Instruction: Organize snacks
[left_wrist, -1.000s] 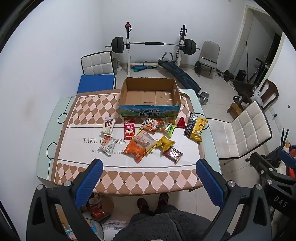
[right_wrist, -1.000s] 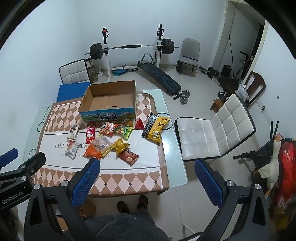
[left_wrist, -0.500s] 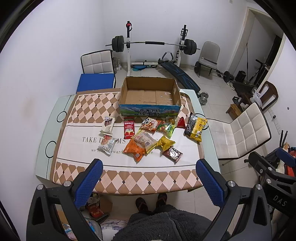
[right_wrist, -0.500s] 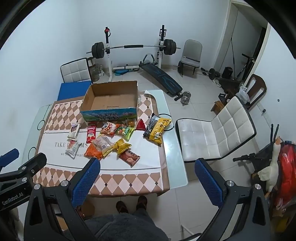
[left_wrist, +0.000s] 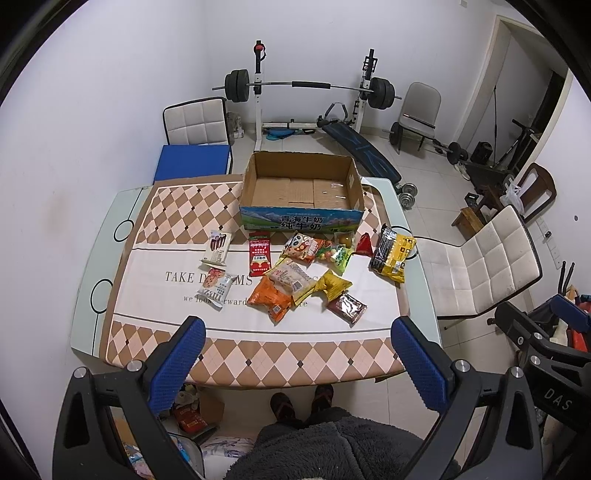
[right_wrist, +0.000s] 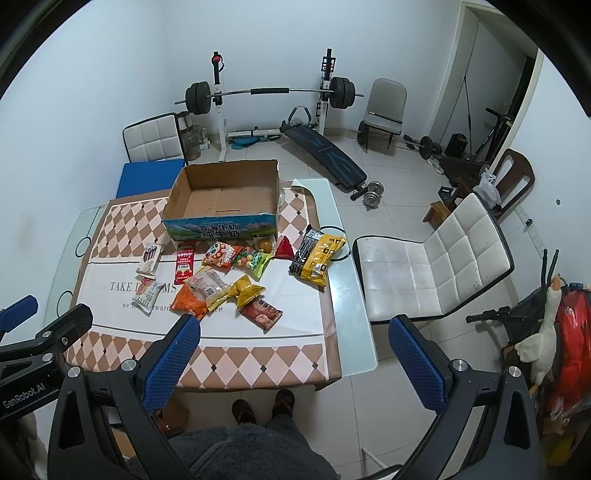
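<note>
Above the desk (left_wrist: 85, 280), my tools hang released
Left tool (left_wrist: 295, 362) and right tool (right_wrist: 291, 354) hold nothing; snacks (left_wrist: 295, 273) lie before the empty box (left_wrist: 301, 221)

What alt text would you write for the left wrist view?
Snack packets lie scattered on a checkered table in front of an empty cardboard box. The open left gripper hovers high above the near edge, holding nothing. A barbell rack stands behind.

Snack packets (left_wrist: 295, 273) lie scattered before an empty cardboard box (left_wrist: 301, 184) on the table (left_wrist: 96, 288).
</note>
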